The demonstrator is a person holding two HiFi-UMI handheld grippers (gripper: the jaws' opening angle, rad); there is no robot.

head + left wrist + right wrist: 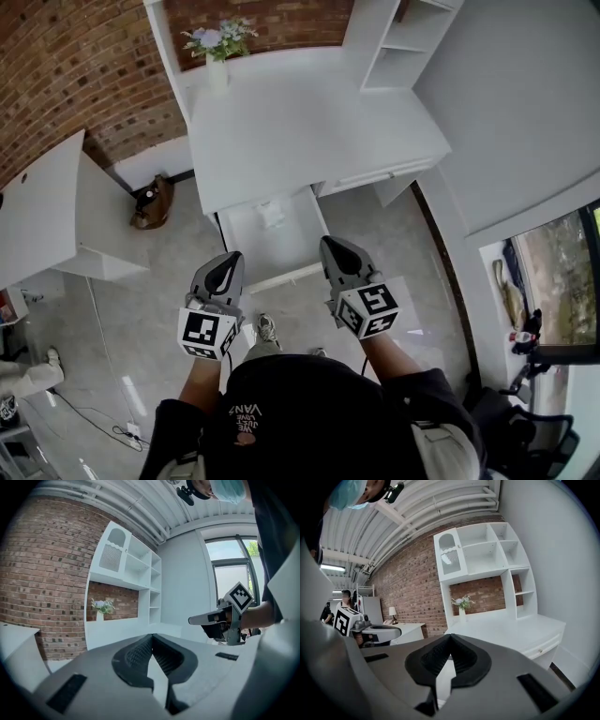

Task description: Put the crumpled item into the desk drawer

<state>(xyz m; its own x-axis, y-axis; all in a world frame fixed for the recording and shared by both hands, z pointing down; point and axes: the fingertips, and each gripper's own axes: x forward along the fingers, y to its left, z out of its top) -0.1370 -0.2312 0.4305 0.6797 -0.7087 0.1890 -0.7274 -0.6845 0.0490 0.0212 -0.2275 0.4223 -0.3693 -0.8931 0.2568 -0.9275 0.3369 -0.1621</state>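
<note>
The white desk (300,131) has one drawer (246,246) pulled out toward me. A small crumpled white item (272,215) lies inside it near the back. Both grippers hang in front of my chest, short of the drawer's front edge and above the floor. My left gripper (225,269) (151,638) is shut with nothing between its pads. My right gripper (336,249) (450,638) is shut too and holds nothing. Each gripper shows in the other's view, the right gripper (192,619) and the left gripper (397,632), both level and apart.
A vase of flowers (217,56) stands at the desk's back left, and a white shelf unit (398,42) rises at its back right. Another white table (37,206) is to the left, with a brown object (153,203) on the floor between. A cable (94,412) trails across the floor.
</note>
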